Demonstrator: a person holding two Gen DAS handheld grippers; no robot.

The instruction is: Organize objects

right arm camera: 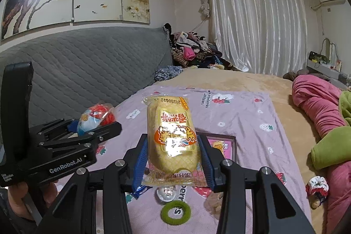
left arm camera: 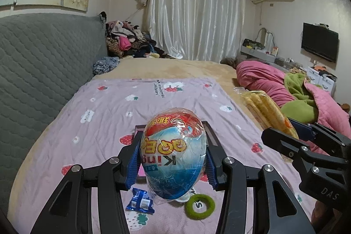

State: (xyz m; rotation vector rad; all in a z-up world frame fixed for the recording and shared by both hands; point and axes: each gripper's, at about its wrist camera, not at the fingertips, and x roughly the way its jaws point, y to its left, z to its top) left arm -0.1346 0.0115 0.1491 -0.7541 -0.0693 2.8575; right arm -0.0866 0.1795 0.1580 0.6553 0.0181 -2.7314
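Note:
My left gripper (left arm camera: 173, 159) is shut on a blue, white and red egg-shaped toy in clear wrap (left arm camera: 173, 152), held above the lilac strawberry blanket (left arm camera: 109, 102). The egg also shows in the right wrist view (right arm camera: 94, 117). My right gripper (right arm camera: 173, 157) is shut on a yellow snack packet (right arm camera: 172, 137), seen in the left wrist view (left arm camera: 267, 111) too. Behind both lies a dark-framed pink box (right arm camera: 226, 142), partly hidden by the held items. A green hair ring (right arm camera: 175, 212), a small blue sachet (left arm camera: 140, 201) and a clear round object (right arm camera: 165, 193) lie on the blanket below the grippers.
A grey quilted headboard (left arm camera: 43, 63) runs along the left. Pink and green bedding (right arm camera: 318, 106) is piled on the right. A red-and-white scrunchie (right arm camera: 317, 186) lies by it. A heap of clothes (left arm camera: 129, 41) sits at the far end before white curtains.

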